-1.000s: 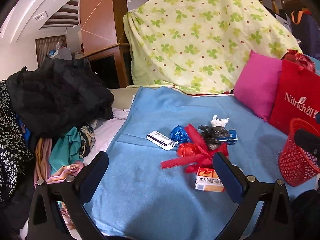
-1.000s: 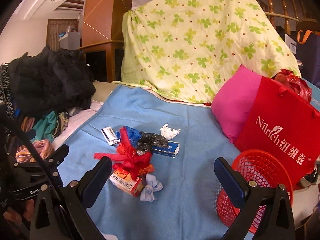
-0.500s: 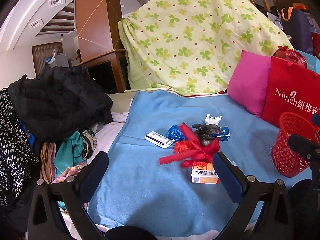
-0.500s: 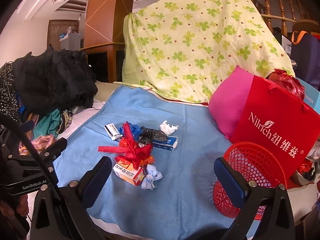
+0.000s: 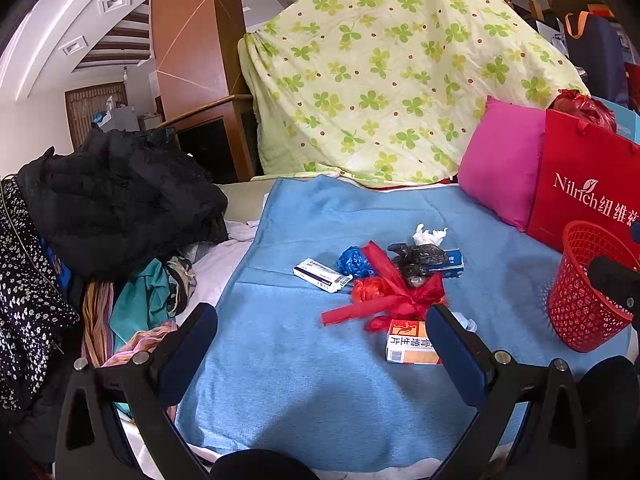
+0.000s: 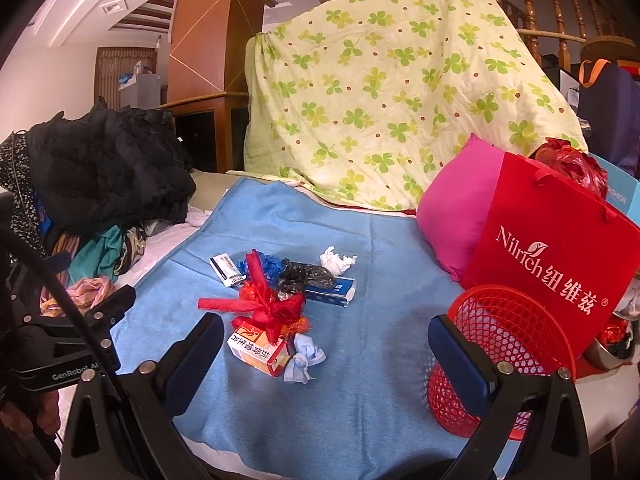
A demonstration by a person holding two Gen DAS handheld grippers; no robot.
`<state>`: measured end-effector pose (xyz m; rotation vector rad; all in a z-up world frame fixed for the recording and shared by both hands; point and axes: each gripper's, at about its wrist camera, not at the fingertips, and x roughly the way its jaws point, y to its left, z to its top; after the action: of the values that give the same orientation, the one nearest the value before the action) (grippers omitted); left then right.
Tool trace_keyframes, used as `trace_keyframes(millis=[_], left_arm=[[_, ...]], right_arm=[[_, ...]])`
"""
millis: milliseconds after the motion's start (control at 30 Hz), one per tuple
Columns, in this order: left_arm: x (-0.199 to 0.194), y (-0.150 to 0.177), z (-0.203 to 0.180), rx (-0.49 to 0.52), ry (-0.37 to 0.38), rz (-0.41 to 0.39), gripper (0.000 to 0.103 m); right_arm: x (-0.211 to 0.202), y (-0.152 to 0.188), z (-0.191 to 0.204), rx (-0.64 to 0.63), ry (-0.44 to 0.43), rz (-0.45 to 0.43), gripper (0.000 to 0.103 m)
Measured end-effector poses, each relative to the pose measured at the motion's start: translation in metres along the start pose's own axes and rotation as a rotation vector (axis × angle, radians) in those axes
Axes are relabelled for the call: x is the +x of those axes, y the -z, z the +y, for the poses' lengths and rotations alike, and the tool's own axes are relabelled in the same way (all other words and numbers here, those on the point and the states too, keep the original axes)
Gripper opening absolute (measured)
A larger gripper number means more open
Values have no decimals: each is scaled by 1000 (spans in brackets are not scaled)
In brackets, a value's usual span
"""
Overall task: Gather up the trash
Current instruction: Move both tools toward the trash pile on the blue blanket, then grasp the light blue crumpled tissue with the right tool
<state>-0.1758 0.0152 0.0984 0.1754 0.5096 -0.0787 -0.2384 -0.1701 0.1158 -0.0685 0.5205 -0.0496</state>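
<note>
Left wrist view showed the left gripper (image 5: 320, 344) with fingers spread wide above the blue blanket (image 5: 304, 392); the right gripper (image 6: 326, 354) was spread too, beside the red basket (image 6: 516, 344) at the blanket's right edge.

Both wrist cams sit low at the near edge of the blue blanket (image 5: 304, 380), facing the flowered sheet (image 6: 392, 92); left view sits left of the trash pile (image 5: 392, 280), right view nearer the red basket (image 6: 500, 356), both sharing pile, basket and pink pillow (image 5: 500, 160).
</note>
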Motion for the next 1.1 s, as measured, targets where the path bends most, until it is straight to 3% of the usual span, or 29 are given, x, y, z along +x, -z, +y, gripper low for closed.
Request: trace_keyframes(millis=[600,667,833,900,967,1100], left_arm=[[17,11,2,-10,-7,36,103],[21,13,4,-14,-9,41,103],[36,21,11,-24,-4,64,103],[45,26,12,-19,2,76,103],[60,33,12,-11,9,103,103],[85,47,15,-21,35,167,103]], right_arm=[[4,-2,4,0,-14,-8,103],[3,-2,2,16,-41,-30,103],[-9,5,-16,113,-232,-205,103],[-3,11,-25,150,-272,-238,103],[20,7,-22,125,-263,-144,103],[73,3,-20,116,-361,24,103]])
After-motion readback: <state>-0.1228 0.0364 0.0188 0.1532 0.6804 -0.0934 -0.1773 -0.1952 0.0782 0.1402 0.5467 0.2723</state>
